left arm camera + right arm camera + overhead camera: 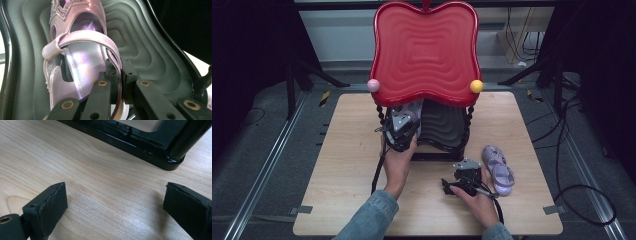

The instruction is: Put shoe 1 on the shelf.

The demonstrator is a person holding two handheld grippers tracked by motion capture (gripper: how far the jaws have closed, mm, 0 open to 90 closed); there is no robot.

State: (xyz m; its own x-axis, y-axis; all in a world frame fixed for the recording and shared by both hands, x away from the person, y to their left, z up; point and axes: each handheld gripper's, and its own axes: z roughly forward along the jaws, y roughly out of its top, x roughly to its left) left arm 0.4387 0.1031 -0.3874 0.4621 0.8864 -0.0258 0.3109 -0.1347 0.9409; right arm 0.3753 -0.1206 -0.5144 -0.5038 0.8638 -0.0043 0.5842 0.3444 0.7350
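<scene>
Left tool [119,75] clamped on pink shoe [82,57] over dark shelf [150,50] under red top tray [424,50], centre frame; right tool [115,202] wide over bare worktop [100,170], second shoe [498,167] lower right

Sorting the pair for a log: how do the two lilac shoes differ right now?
The shoe on the shelf is clamped at its side edge by the left gripper; the shoe on the table lies free, beside the open right gripper. The first sits on the grey lower shelf under the red top; the second rests on the bare table, right of the rack. Both are lilac strapped sandals.
</scene>
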